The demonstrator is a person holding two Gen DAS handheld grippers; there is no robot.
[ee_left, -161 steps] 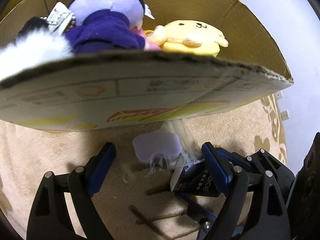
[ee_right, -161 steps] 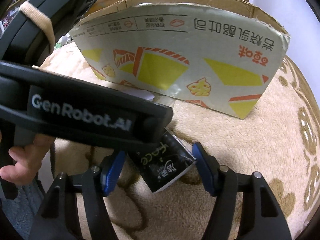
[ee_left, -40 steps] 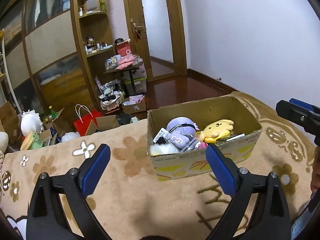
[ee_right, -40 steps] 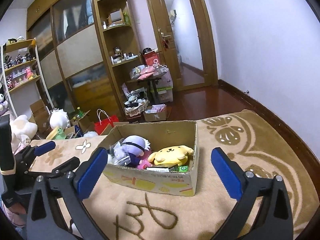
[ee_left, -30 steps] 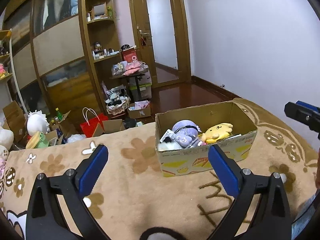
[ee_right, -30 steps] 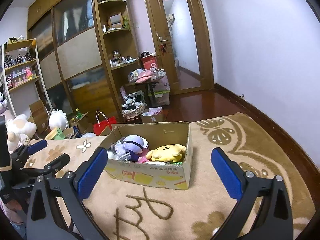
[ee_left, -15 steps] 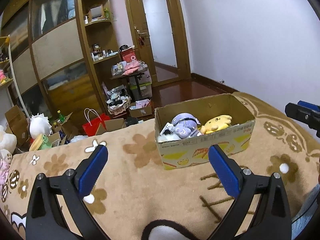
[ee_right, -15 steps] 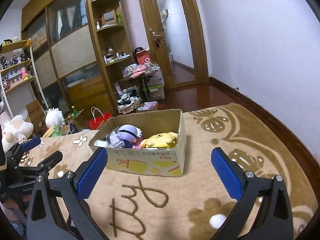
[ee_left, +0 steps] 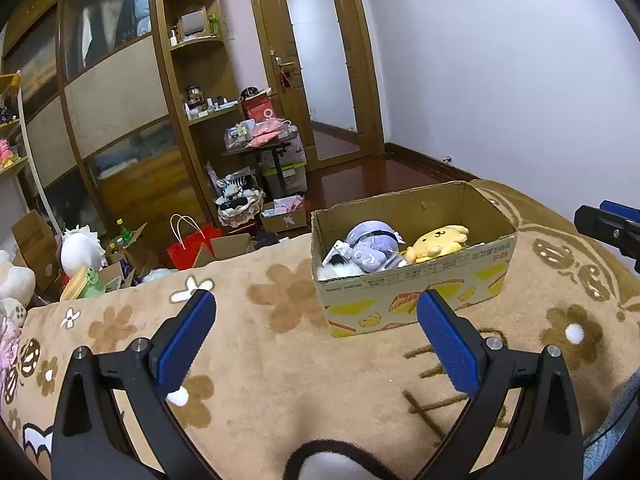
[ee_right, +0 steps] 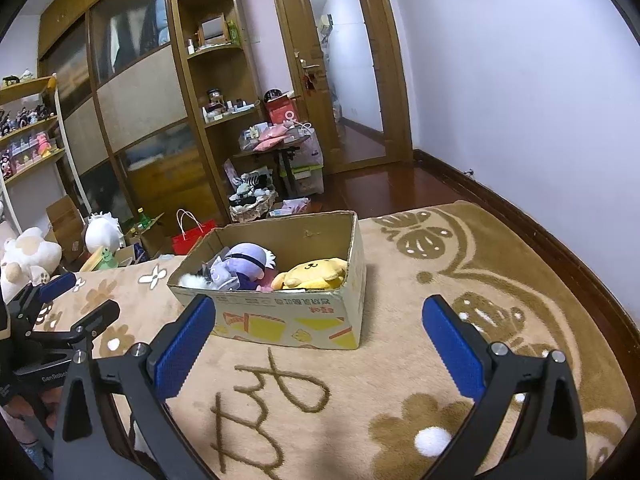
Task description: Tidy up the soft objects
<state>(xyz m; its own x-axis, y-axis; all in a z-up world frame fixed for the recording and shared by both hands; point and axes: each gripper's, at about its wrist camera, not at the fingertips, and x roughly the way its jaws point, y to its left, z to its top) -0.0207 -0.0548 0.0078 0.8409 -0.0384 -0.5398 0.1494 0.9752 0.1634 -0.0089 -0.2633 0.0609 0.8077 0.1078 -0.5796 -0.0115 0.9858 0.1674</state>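
A cardboard box (ee_left: pixel 416 300) (ee_right: pixel 288 320) stands on the tan carpet. Inside lie a purple plush (ee_left: pixel 370 246) (ee_right: pixel 244 264), a yellow dog plush (ee_left: pixel 438 240) (ee_right: pixel 314 272) and a white furry piece (ee_left: pixel 338 270). My left gripper (ee_left: pixel 316 336) is open and empty, held back from the box and above the carpet. My right gripper (ee_right: pixel 320 340) is open and empty, also back from the box. The left gripper shows at the left edge of the right wrist view (ee_right: pixel 60 320); the right gripper's tip shows at the right edge of the left wrist view (ee_left: pixel 608 224).
Tan patterned carpet (ee_right: pixel 440 320) covers the surface. Beyond it are wooden cabinets (ee_left: pixel 120 100), a cluttered small table (ee_left: pixel 264 140), a red bag (ee_left: pixel 192 244), boxes and white plush toys (ee_right: pixel 28 256) at left. A white wall (ee_right: pixel 520 80) is at right.
Both grippers have drawn back and up from the box since the earliest frames, where they were low against it. The box now looks slightly smaller and farther. Both stay open.
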